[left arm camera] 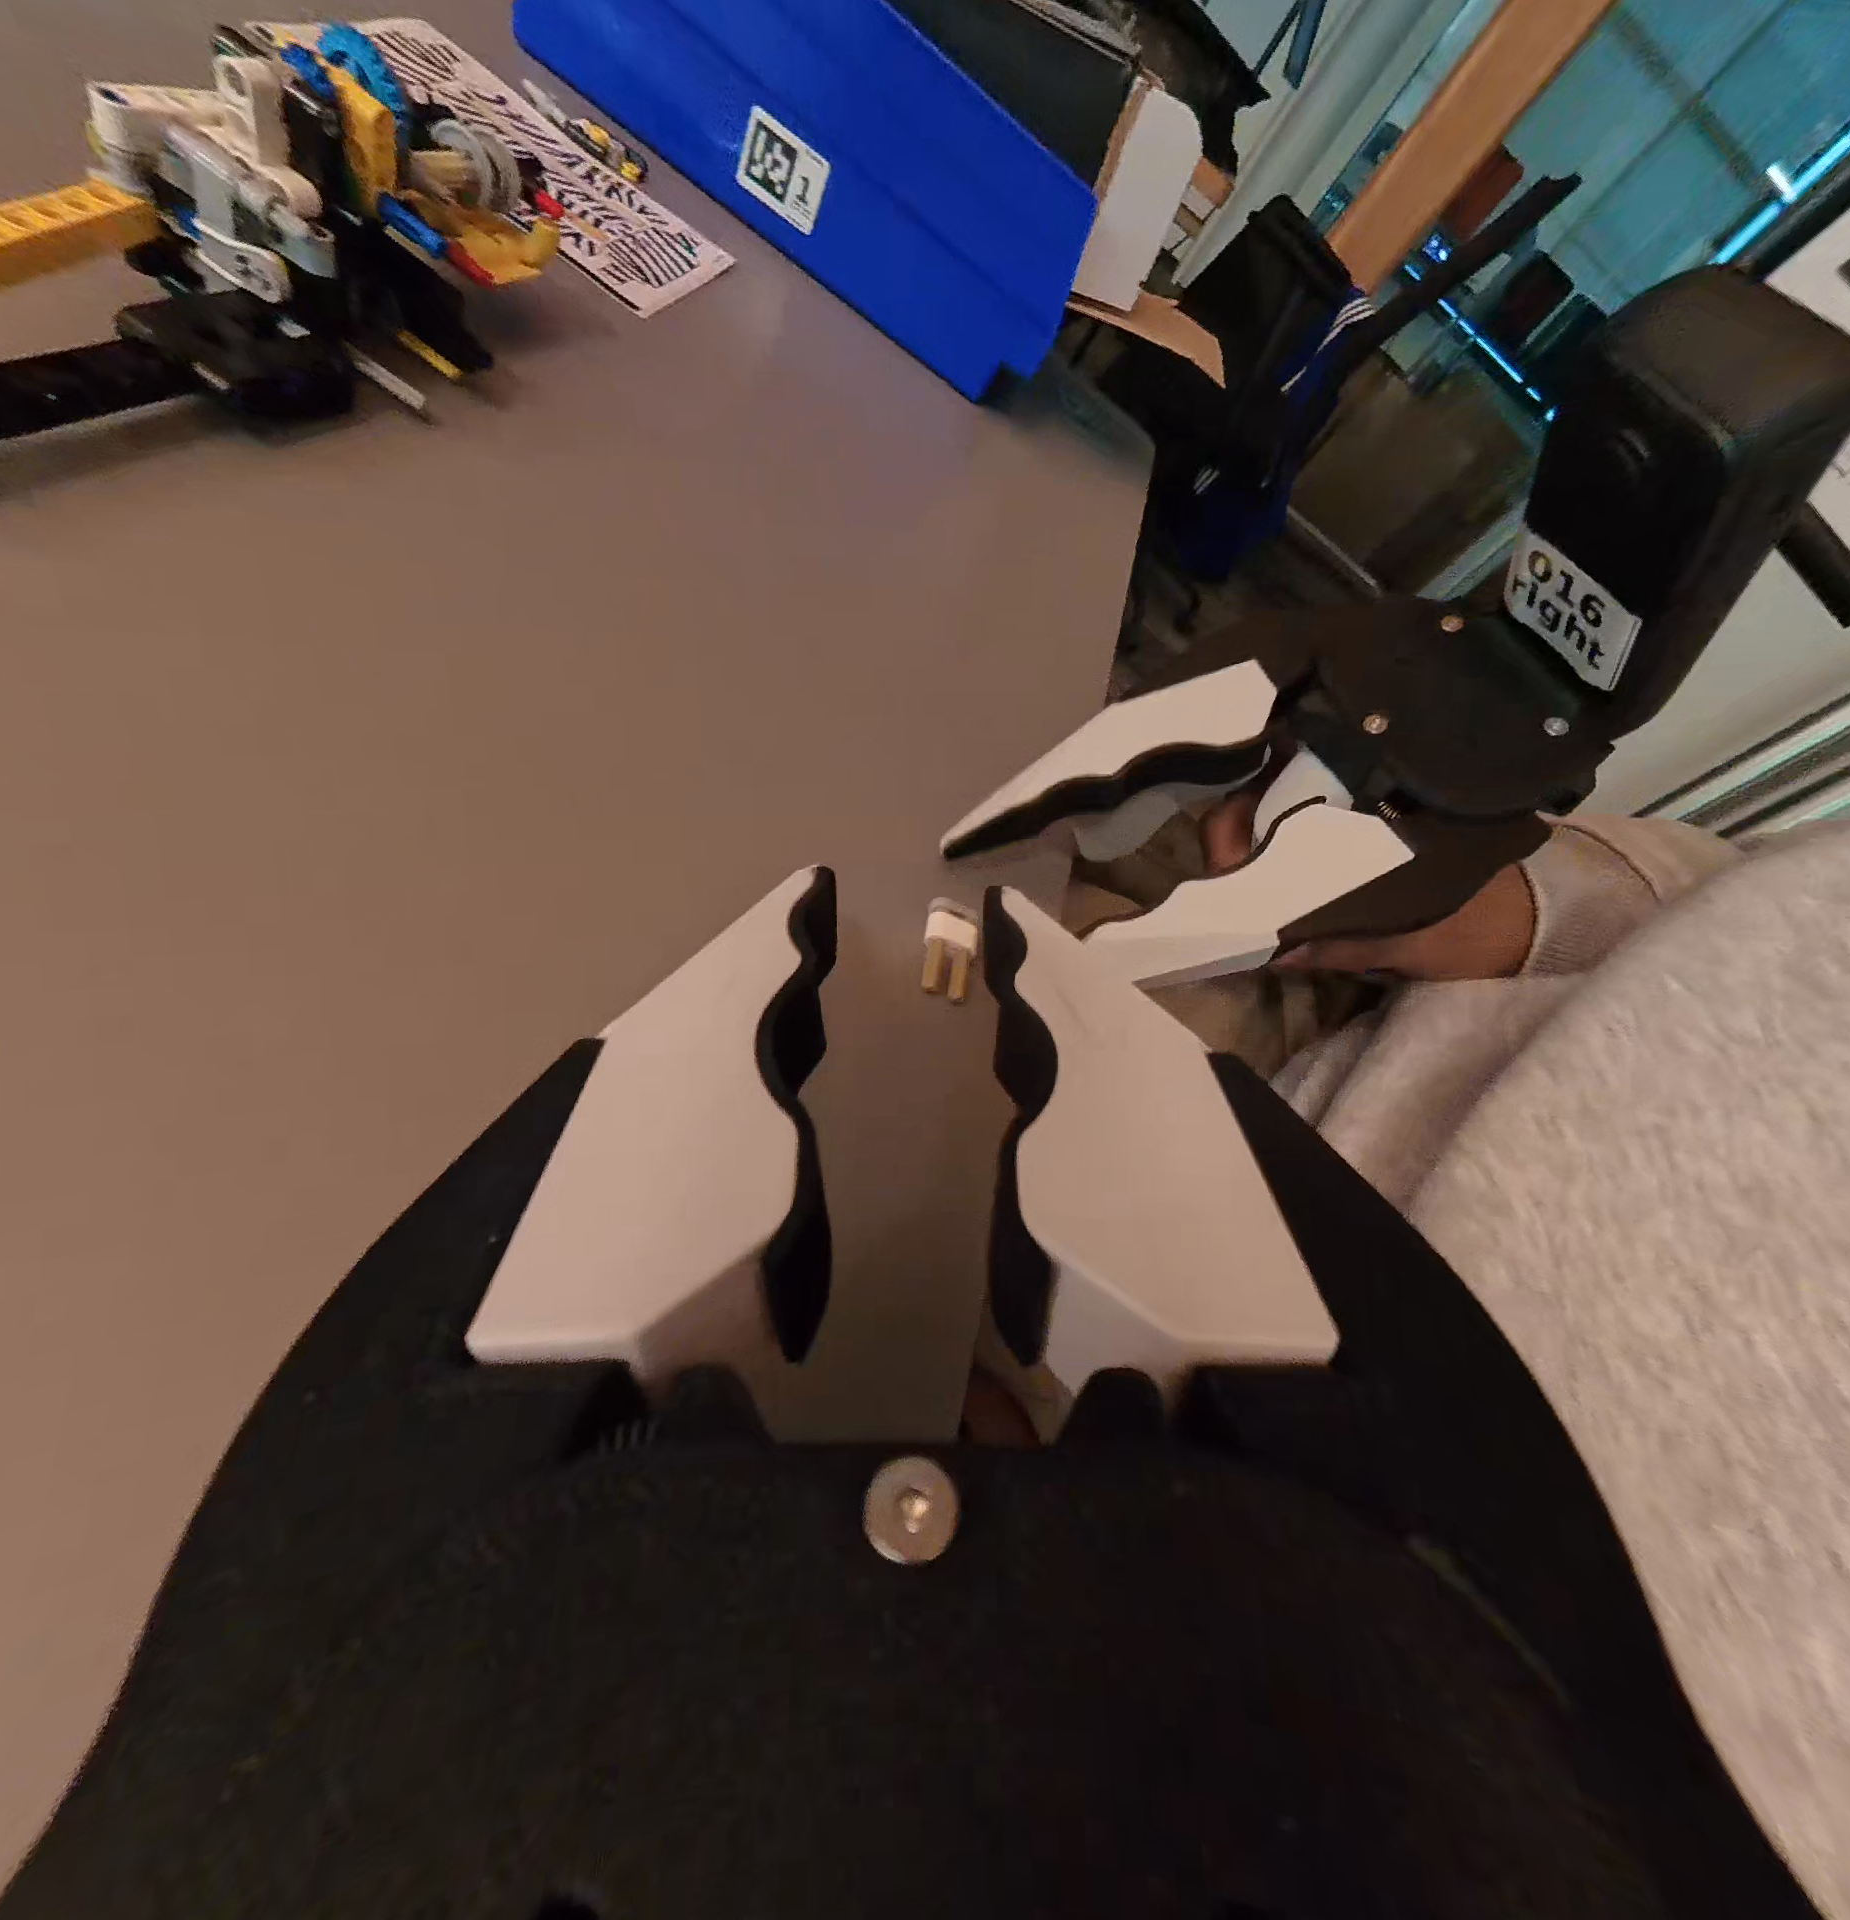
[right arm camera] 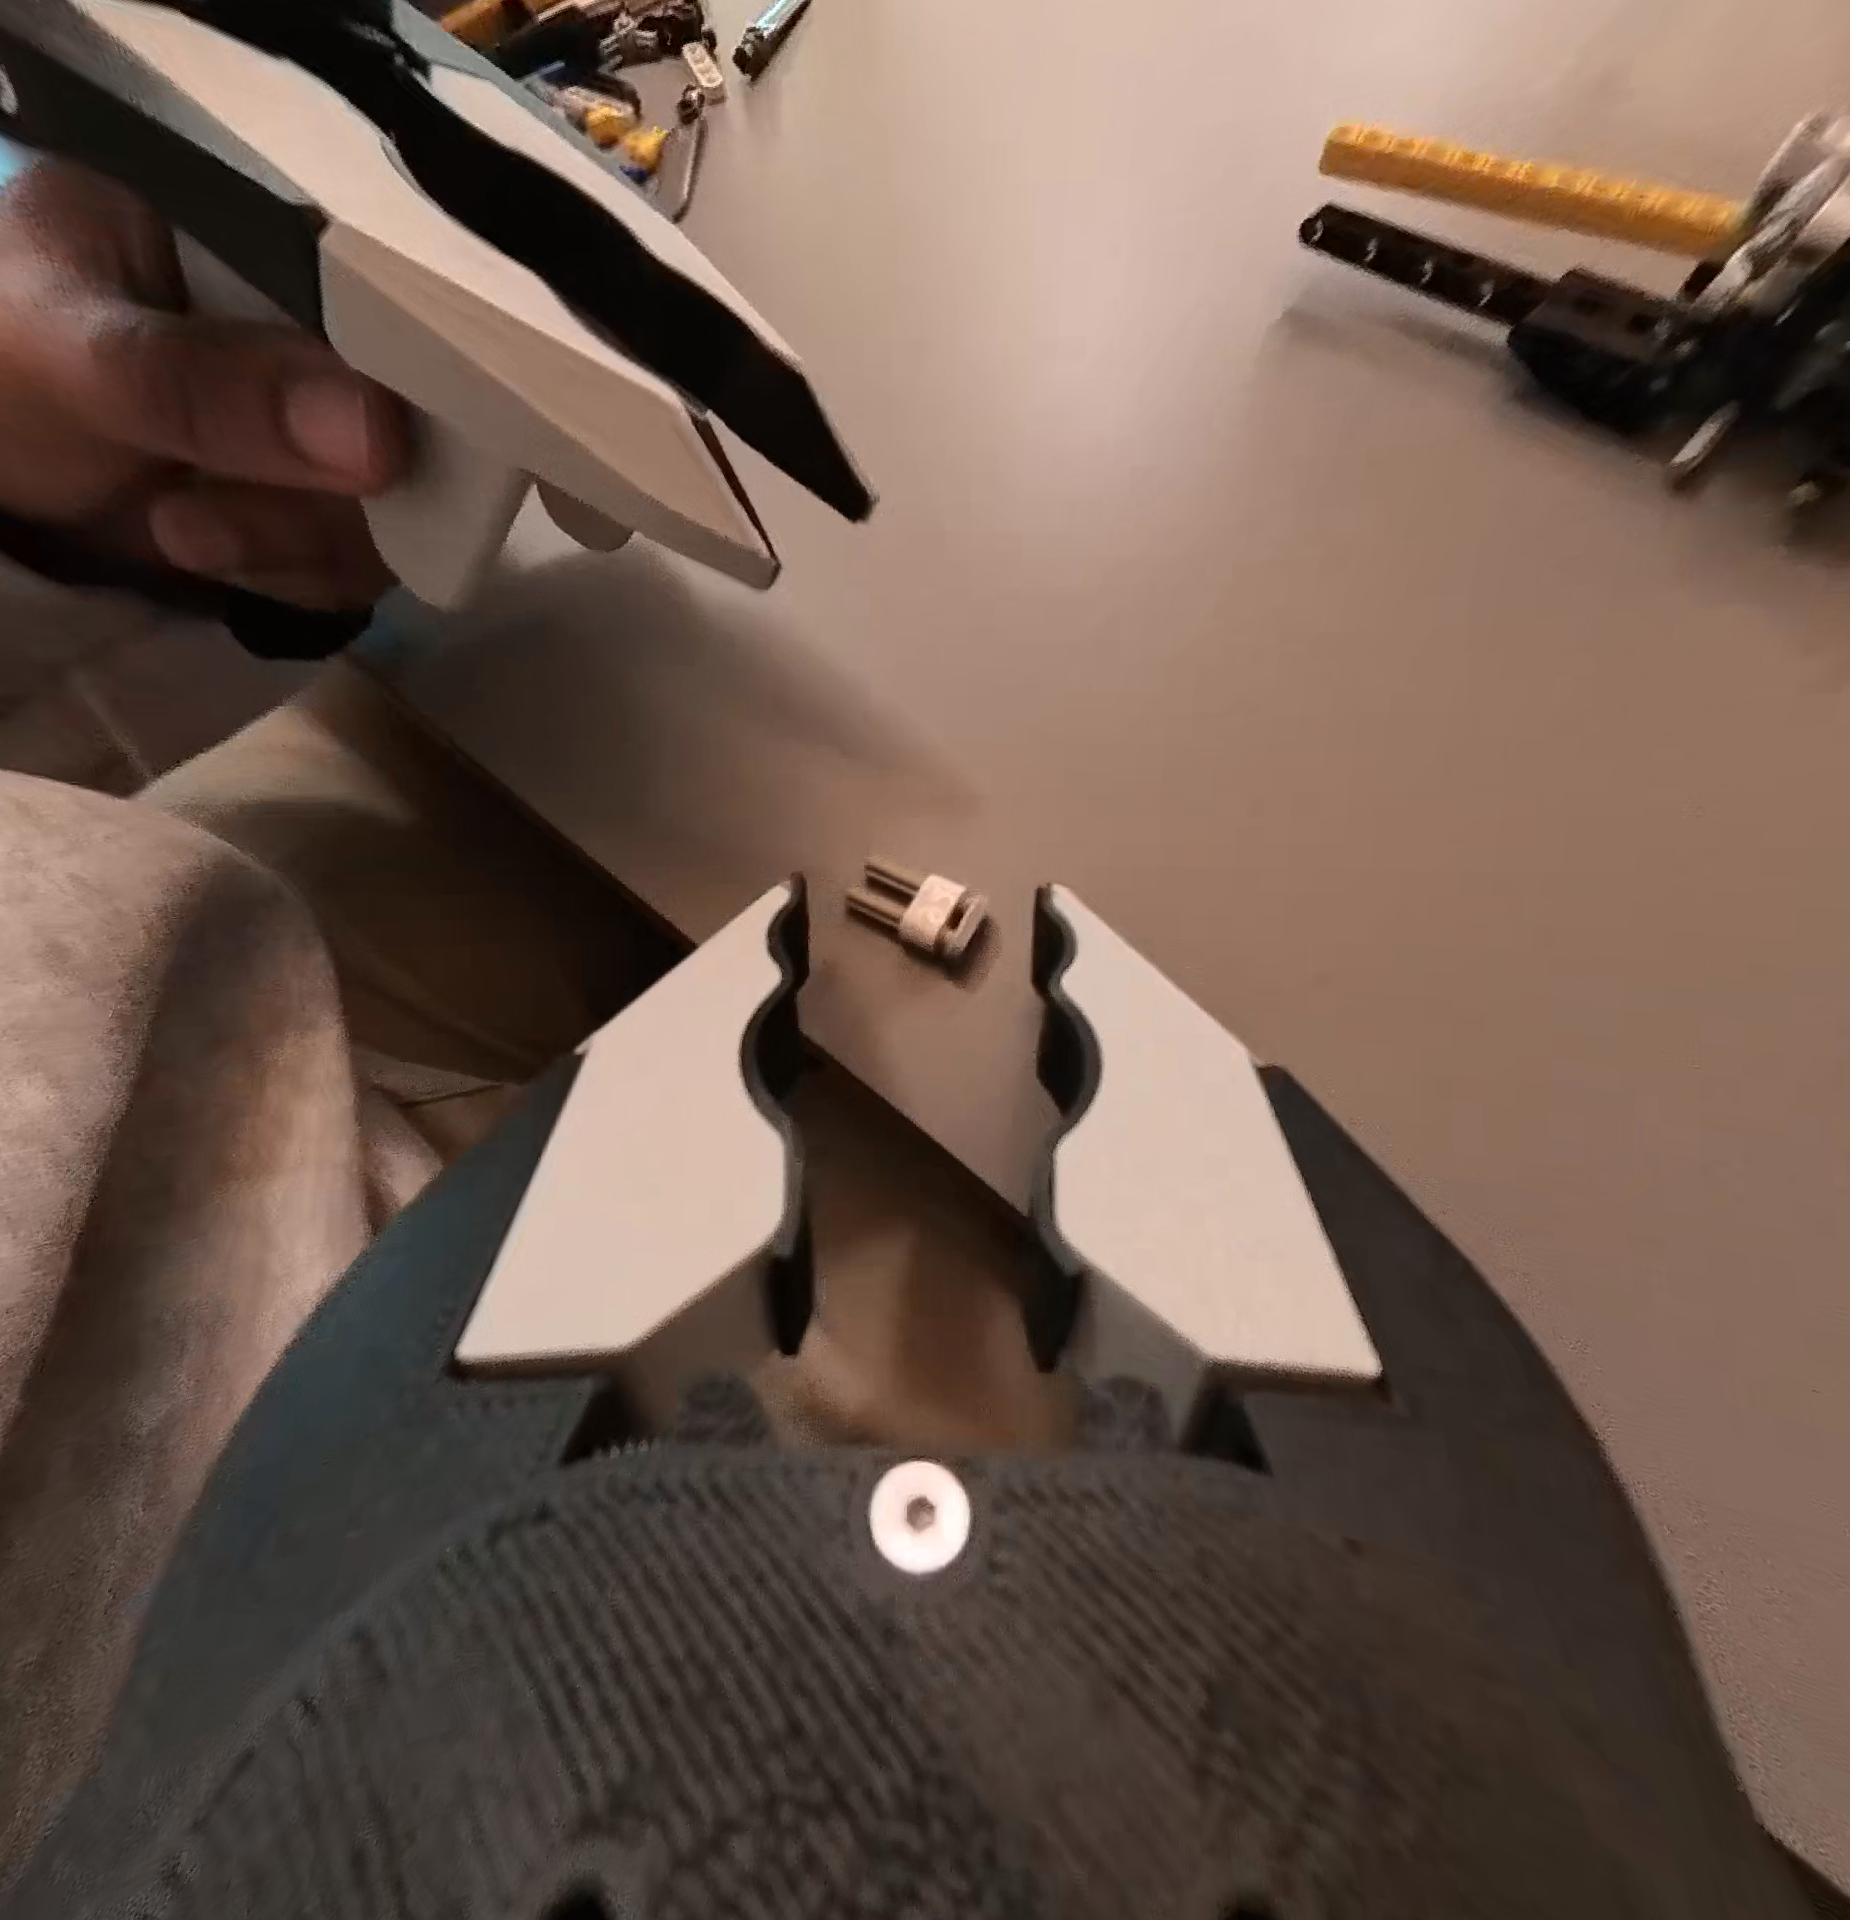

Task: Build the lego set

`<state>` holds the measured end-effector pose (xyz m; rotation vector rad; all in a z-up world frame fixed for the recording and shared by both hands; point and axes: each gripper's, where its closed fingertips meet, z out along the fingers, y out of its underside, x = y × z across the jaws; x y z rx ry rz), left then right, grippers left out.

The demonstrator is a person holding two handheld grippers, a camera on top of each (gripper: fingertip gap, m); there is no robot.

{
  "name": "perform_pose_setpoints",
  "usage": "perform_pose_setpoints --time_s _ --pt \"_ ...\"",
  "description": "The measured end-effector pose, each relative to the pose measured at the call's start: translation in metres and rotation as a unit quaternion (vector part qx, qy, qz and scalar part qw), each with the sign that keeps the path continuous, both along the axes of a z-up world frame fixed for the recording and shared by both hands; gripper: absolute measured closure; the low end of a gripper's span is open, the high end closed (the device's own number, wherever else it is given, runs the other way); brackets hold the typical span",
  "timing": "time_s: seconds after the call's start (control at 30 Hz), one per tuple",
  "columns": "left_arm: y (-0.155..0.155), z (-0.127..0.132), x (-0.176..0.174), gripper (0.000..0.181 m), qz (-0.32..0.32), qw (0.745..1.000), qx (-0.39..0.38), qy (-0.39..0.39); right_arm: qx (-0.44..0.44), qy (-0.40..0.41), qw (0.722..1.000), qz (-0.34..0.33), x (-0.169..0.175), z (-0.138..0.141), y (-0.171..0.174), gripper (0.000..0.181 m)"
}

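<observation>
A small white lego connector with two tan pins lies on the grey table near its front edge. My left gripper is open and empty, and the piece lies just beyond its right fingertip. My right gripper is open and empty, with the same piece lying between its fingertips, just ahead of them. Each gripper shows in the other's view: the right one and the left one, both open. The partly built model with yellow and black beams lies farther off on the table.
A blue bin and a printed sticker sheet lie behind the model. Loose lego pieces lie at the table's far side. The table edge runs close to both grippers. A grey sleeve is at the right. Some 6 centimeters of space lies between my two pairs of fingers. The partly built model is about equally far from each gripper, around 20 centimeters. It is also in sight in the right wrist view.
</observation>
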<state>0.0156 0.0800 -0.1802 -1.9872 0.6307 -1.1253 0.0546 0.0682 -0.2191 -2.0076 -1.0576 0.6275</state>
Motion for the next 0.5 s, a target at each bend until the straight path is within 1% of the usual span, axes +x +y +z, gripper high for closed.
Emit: perform_pose_setpoints --time_s 0.1,0.2,0.43,0.5 --pt "0.001 0.002 -0.002 0.159 0.005 1.000 -0.002 -0.010 -0.037 0.008 0.999 -0.011 -0.002 -0.008 -0.001 0.145" --pt "0.000 0.003 0.000 0.160 0.002 1.000 -0.002 -0.011 -0.034 0.011 0.999 -0.030 0.003 -0.007 0.004 0.151" --pt "-0.002 -0.008 0.006 0.163 -0.006 1.000 -0.007 0.016 -0.054 0.023 0.998 -0.022 0.002 -0.010 0.003 0.166" --pt "-0.002 -0.009 0.007 0.163 -0.007 1.000 -0.007 0.017 -0.058 0.026 0.998 -0.019 0.002 -0.010 0.003 0.166"
